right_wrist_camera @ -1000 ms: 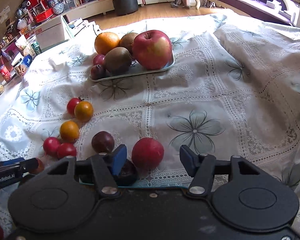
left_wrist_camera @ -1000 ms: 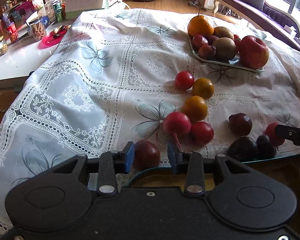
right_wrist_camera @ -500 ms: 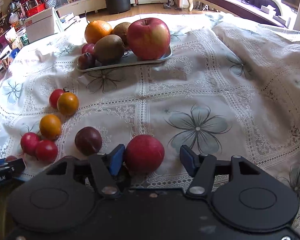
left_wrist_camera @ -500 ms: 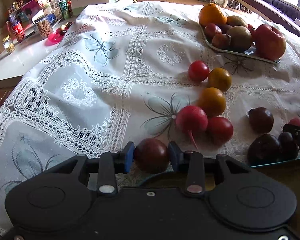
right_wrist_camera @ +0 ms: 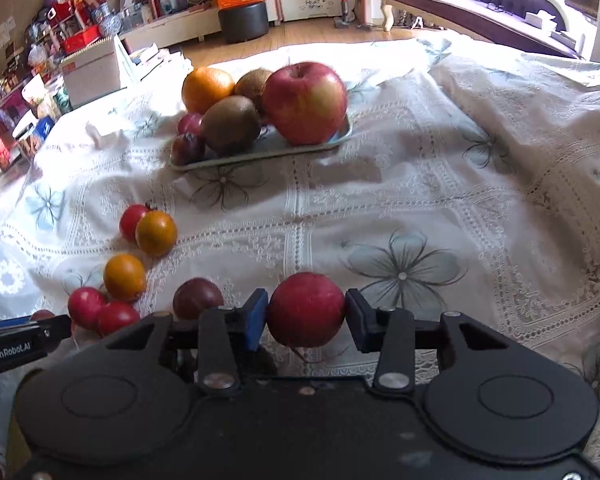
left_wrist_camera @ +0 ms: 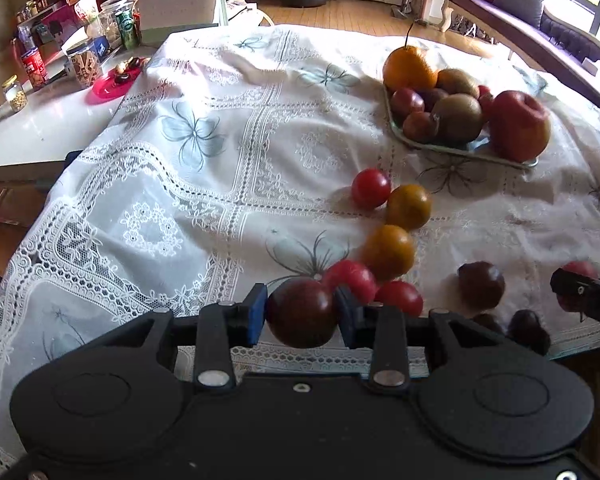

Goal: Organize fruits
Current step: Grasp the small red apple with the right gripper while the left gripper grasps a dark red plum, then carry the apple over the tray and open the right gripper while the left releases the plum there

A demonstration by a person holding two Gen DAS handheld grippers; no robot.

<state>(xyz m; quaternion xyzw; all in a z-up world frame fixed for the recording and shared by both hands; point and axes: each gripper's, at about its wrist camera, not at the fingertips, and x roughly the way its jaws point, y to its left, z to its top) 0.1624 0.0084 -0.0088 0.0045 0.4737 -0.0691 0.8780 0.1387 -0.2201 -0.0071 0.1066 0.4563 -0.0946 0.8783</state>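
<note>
Dark plum clamped in left gripper; right gripper, jaws just closed, pinches red fruit, both well short of tray.

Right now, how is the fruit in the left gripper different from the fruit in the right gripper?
The left gripper holds a dark purple-brown round fruit; the right gripper holds a bright red round fruit. The dark one looks glossy, the red one more matte. The right gripper's fingers have just been closing onto the red one. Both fruits look alike in size, and each sits squeezed between blue pads.
</note>
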